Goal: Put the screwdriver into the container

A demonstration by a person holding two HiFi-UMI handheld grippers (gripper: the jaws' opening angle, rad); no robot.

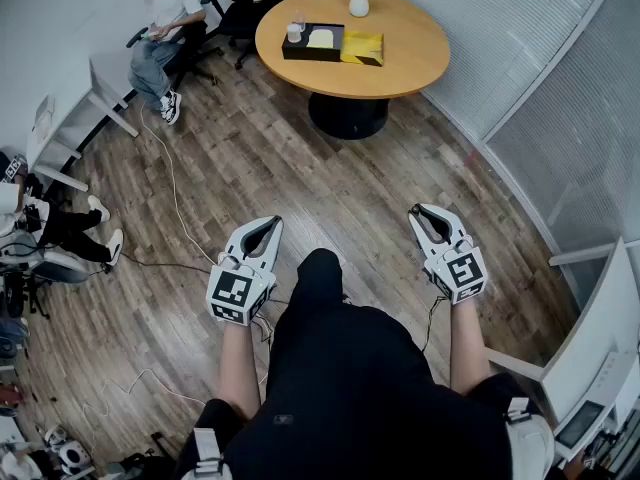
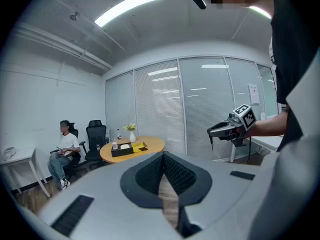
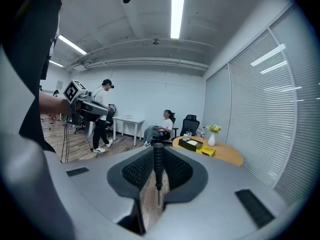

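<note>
Screwdriver (image 3: 158, 166): we hold it clamped in the right gripper (image 3: 157, 149), long axis along the jaws, handle outward; black container (image 1: 312, 43) well ahead on the round table (image 1: 405, 53); left gripper (image 1: 274, 221) closed, empty.

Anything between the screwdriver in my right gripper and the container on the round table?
Nothing visible: the right gripper grips the screwdriver, and only wood floor separates it from the container on the round table.

A round wooden table (image 1: 405, 68) stands on the plank floor (image 1: 300, 168), bearing a white vase (image 1: 359, 4) of flowers and what may be a yellow packet (image 1: 362, 48). A seated person (image 1: 165, 23) is well apart, a white cable (image 1: 176, 193) trailing nearby
</note>
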